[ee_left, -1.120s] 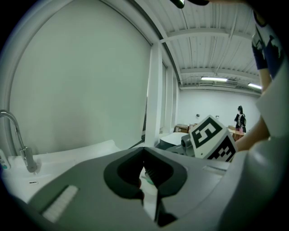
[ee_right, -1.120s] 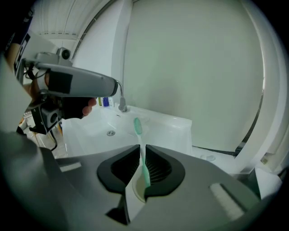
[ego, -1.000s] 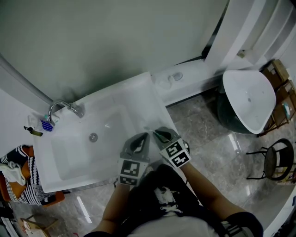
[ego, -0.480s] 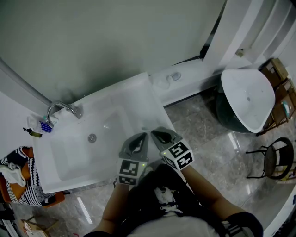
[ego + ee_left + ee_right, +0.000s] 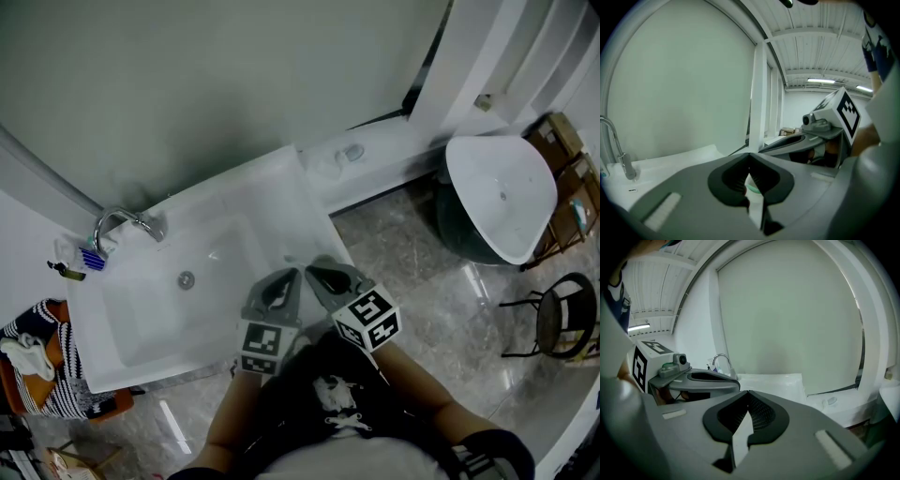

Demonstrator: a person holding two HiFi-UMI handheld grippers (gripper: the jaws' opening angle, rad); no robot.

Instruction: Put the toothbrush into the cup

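**A:** What has shifted in the last second?

**B:** Very little. The right gripper [image 5: 748, 392] has drawn back a touch toward the person. Its marker cube [image 5: 367, 322] now sits lower and further from the tap [image 5: 127, 221]. The left gripper [image 5: 749, 153] has stayed where it was.

**A:** And the toothbrush?

**B:** I can't pick it out for certain. A small blue-striped thing [image 5: 93, 255] and a few other bits stand just beside the tap, on the side away from the grippers. The toothbrush and cup are likely among them. They are too small to tell apart, or to show whether the toothbrush already stands in the cup.

**A:** The jaws?

**B:** Both pairs are pressed together at the tips and pinch nothing. A pale green scrap shows through the gap behind the left tips, and I can't say what it is. The grippers hang side by side, almost touching, across the sink [image 5: 141, 323] from the tap.

**A:** What might go wrong?

**B:** If the toothbrush is yet to be fetched, it is a long reach over the sink into a crowded spot by the tap. Jaws arriving pressed together would shove things rather than take them. A thin handle can twist or slip in the pinch, and a nudge could tip the cup into the sink. Grippers this close together could also knock each other.
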